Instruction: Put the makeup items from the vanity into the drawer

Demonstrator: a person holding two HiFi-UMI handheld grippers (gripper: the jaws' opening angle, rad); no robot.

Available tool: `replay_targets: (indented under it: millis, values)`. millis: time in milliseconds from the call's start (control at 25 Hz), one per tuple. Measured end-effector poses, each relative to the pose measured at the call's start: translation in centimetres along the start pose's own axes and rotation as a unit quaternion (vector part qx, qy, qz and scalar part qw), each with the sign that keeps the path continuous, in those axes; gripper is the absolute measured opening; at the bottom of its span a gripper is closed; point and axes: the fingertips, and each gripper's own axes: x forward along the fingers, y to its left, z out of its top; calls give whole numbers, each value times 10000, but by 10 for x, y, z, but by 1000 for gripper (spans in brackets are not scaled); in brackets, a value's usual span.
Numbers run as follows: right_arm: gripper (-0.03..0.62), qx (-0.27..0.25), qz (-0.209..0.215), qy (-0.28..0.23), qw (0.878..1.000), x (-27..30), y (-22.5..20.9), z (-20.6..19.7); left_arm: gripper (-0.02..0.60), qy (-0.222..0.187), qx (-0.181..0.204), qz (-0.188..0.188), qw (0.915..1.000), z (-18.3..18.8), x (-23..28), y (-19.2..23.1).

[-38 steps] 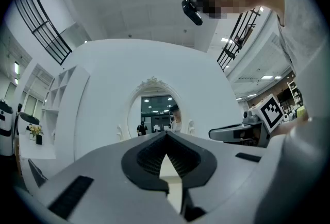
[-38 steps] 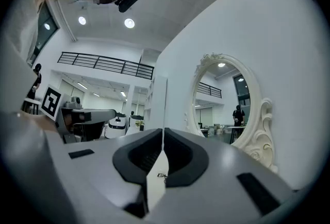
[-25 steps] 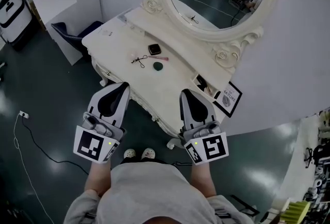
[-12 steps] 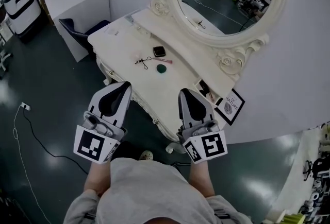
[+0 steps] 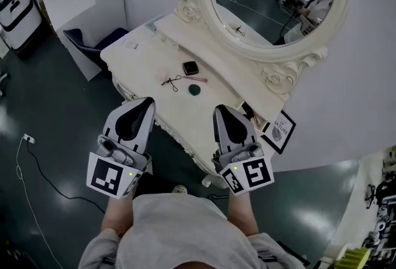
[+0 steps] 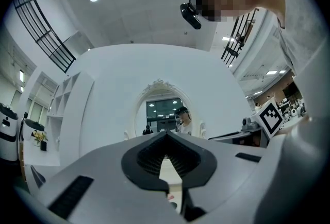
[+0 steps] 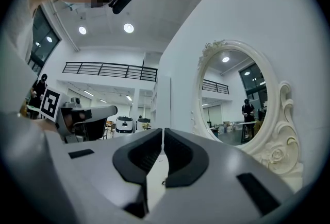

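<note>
Head view: left claw (image 5: pixel 148 101), right claw (image 5: pixel 219 109) both closed, empty.

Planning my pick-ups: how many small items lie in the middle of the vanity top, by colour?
Black: 2, compact and looped tool
Pink: 1, thin stick
Green: 1, round item
Total: 4

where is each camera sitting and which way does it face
Head view: on the head, steeply down at the vanity; forearms, left claw, right claw show.
Left gripper view: on left claw, along its jaws toward the mirror; right claw at right.
Right gripper view: on right claw, toward the mirror's side; left claw at left.
All share the mirror.
</note>
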Motion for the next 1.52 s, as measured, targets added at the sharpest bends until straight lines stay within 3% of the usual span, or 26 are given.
replay_targets:
  millis: [880, 1520]
  values:
    - [26, -127, -795, 141, 9967, 132, 4, -23, 14, -84, -287, -834, 9961, -39, 63, 134]
    - [26, -76, -1432, 485, 9885, 159, 2, -54, 14, -78, -550, -1511, 9870, -65, 90, 160]
